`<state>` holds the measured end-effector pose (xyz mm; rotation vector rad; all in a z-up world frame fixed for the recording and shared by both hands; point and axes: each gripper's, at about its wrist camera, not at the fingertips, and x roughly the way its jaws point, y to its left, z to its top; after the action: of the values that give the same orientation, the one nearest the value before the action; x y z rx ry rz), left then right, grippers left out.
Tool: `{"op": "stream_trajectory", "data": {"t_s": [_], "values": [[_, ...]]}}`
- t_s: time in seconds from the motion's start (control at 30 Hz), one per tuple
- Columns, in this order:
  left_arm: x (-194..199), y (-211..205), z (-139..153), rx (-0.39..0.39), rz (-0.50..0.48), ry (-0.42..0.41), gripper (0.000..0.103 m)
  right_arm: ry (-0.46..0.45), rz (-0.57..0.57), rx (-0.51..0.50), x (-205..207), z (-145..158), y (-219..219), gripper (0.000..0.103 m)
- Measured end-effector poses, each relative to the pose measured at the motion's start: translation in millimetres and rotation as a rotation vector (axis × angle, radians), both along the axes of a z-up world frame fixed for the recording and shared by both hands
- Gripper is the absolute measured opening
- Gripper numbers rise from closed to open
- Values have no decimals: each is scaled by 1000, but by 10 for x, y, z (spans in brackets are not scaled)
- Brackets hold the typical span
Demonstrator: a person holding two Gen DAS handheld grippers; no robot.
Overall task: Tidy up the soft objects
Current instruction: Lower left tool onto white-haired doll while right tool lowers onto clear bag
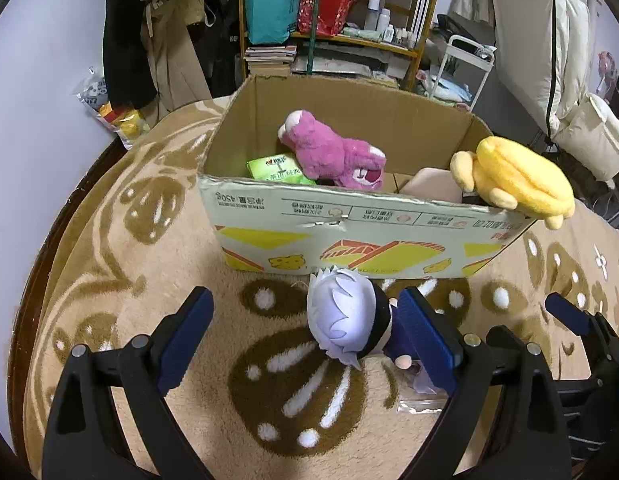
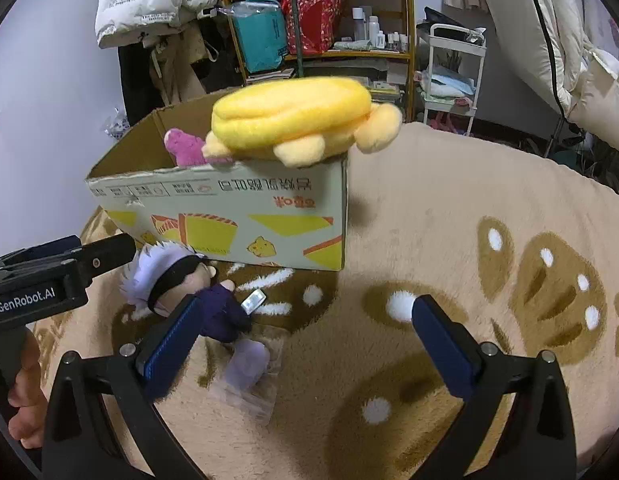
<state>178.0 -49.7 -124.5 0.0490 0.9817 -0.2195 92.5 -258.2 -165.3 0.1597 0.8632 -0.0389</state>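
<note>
At the far left of the left wrist view, a beige rug (image 1: 121, 248) with brown flower patterns is covering the surface, and the left gripper (image 1: 305, 336) is hovering low over it with its blue-padded jaws spread wide, gripping nothing. Between those jaws, closer to the right pad, a white-haired doll (image 1: 349, 320) in a dark blindfold and navy outfit is lying on the rug, just in front of the cardboard box (image 1: 349, 232). Inside the open box, a green packet (image 1: 277, 170) is sitting beside a pink plush bear (image 1: 329, 150), which is lying face down. Farther right, a yellow plush toy (image 1: 517, 178) is perching on the box's near right corner, overhanging the rim. In the right wrist view, the right gripper (image 2: 305, 340) is also standing wide open and empty above the rug, with the doll lying by its left finger (image 2: 169, 348) on a clear plastic bag (image 2: 249, 392); the yellow plush is appearing slightly blurred on the box edge.
</note>
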Motion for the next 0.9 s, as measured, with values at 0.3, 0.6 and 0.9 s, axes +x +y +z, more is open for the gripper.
{"op": "stream_trajectory", "data": {"t_s": [0.3, 0.6, 0.9], "values": [[46, -89, -156, 31, -13, 33, 92, 51, 22, 12, 74, -160, 57, 103], [115, -162, -298, 40, -31, 76, 92, 105, 49, 41, 120, -315, 124, 103], [159, -255, -424, 74, -56, 97, 92, 140, 80, 38, 150, -477, 220, 103]]}}
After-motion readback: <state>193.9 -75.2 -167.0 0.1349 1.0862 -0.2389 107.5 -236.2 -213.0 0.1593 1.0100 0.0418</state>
